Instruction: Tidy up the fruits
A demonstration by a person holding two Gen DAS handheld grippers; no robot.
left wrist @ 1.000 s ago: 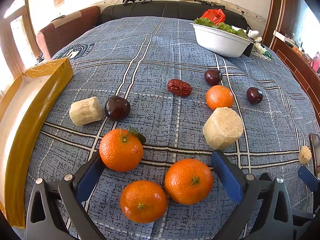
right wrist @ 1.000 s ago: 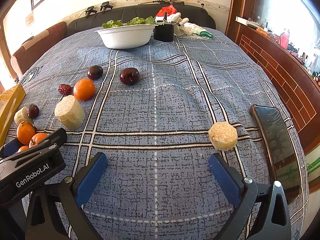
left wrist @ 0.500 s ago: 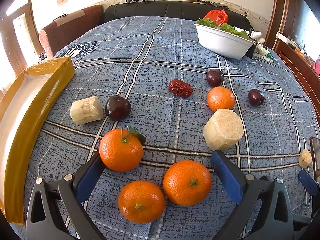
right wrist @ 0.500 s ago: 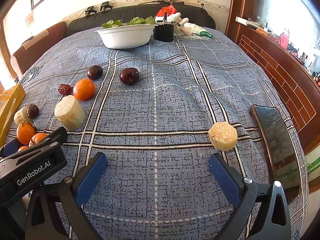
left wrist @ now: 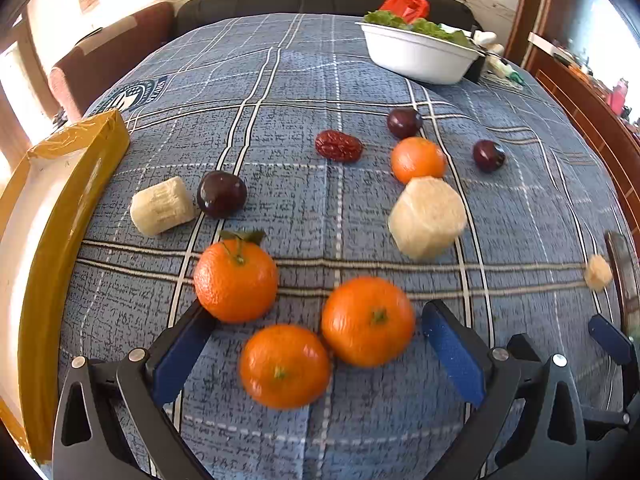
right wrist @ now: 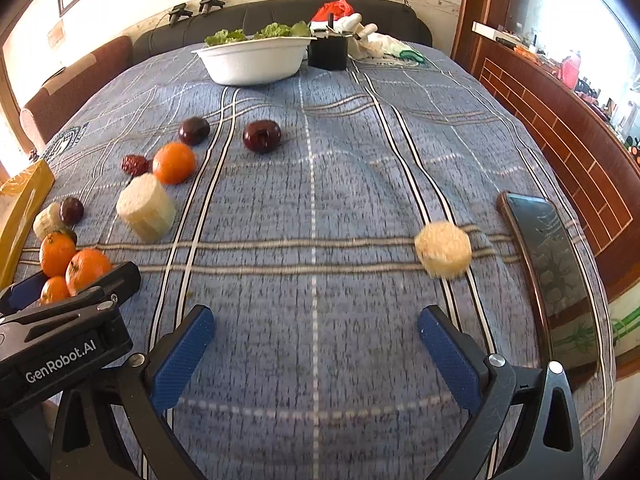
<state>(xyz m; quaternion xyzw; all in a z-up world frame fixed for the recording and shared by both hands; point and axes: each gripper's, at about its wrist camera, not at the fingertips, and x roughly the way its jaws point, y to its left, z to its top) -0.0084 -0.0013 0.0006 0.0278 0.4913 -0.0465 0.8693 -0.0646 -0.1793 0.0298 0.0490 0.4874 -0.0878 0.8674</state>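
My left gripper point(left wrist: 316, 324) is open, low over the blue plaid cloth. Two oranges lie between its fingers: one point(left wrist: 367, 321) near the right finger, one point(left wrist: 284, 366) closer to me. A third orange with a leaf point(left wrist: 236, 280) touches the left fingertip. Further off lie a fourth orange point(left wrist: 417, 159), three dark plums point(left wrist: 221, 199), a red date point(left wrist: 338, 146) and pale sugarcane chunks point(left wrist: 427, 217) point(left wrist: 162, 205). My right gripper point(right wrist: 316, 328) is open and empty; a small cane piece point(right wrist: 443, 249) lies ahead of its right finger.
A yellow-rimmed tray point(left wrist: 76, 184) lies at the left edge. A white bowl of greens point(right wrist: 254, 58) and a black cup point(right wrist: 329, 51) stand at the far end. A phone point(right wrist: 548, 256) lies at the right edge. The left gripper's body point(right wrist: 64, 344) is beside my right gripper.
My left gripper has edged forward and slightly left, so the two near oranges sit deeper between its fingers. The right gripper has barely moved. No fruit has shifted.
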